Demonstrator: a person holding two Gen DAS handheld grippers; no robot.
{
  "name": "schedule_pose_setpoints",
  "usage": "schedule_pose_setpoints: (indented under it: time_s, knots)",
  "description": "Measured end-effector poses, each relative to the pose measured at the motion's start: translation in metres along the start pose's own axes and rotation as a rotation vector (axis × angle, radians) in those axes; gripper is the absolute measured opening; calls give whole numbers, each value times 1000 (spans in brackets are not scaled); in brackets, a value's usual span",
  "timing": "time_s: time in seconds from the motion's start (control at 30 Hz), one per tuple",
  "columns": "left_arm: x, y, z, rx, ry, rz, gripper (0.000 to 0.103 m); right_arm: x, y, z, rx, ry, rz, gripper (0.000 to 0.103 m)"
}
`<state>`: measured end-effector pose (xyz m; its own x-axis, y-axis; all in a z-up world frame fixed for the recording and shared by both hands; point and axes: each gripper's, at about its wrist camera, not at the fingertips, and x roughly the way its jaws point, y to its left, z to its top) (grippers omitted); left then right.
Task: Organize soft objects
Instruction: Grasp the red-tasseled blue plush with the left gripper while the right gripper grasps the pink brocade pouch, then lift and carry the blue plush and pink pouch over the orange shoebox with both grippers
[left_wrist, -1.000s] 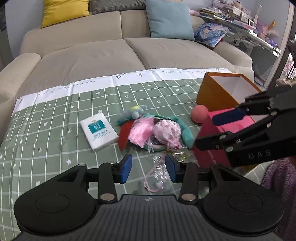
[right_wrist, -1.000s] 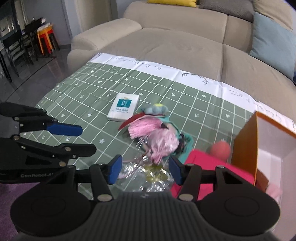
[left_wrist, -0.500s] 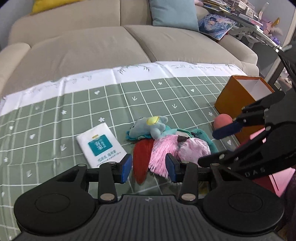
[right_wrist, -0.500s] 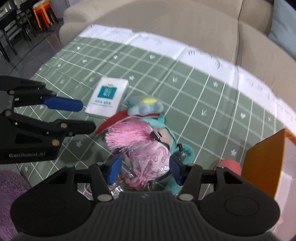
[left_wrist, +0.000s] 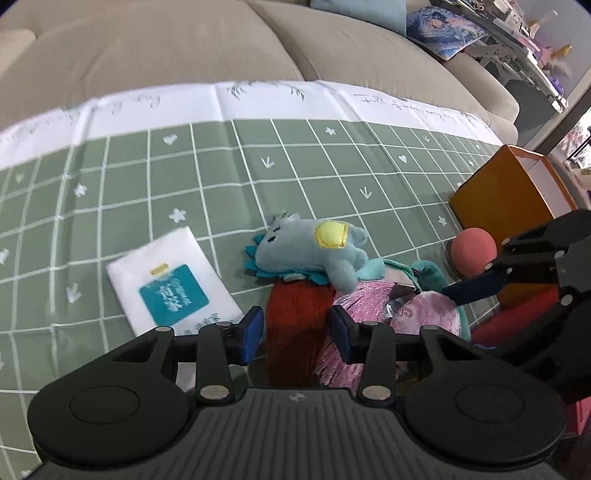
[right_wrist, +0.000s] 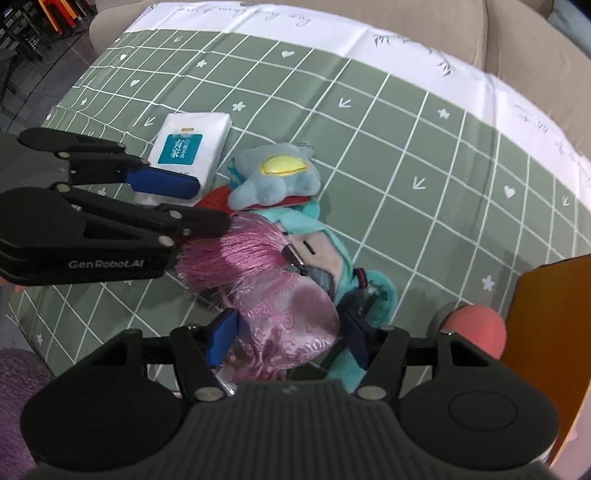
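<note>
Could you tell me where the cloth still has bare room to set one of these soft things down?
Bare green cloth lies between the blue plush, the white border and the orange box; more lies beyond the tissue pack. It is crowded nearer, around the pink pouch, pink tassel, red tassel and both grippers.

Even indoor light, fisheye-warped edges
</note>
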<state>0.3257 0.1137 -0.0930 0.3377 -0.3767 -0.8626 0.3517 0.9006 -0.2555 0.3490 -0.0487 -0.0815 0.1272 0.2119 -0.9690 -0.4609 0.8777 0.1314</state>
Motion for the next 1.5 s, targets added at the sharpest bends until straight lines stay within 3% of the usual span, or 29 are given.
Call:
schedule_pose_setpoints:
  time_s: [0.23,0.53,0.93,1.2,1.5]
  knots:
    - [10,4,4,-50,27,-49,58,10,4,0,-5,26,-1,59]
    - [4,-18,2,31,-7,-2,18,10,8,-5,-32,22,-2,53]
    - [-51,-35,-8,60,-125,78,16,-9,23,-14,-69,-39,-21,51]
    - [-81,-36,-21,47,-151,129,17,-35,45,-22,-114,-81,-9,51]
    - [-110,-45,-74,-32,-138,174,17,-45,74,-62,-102,-86,68,51]
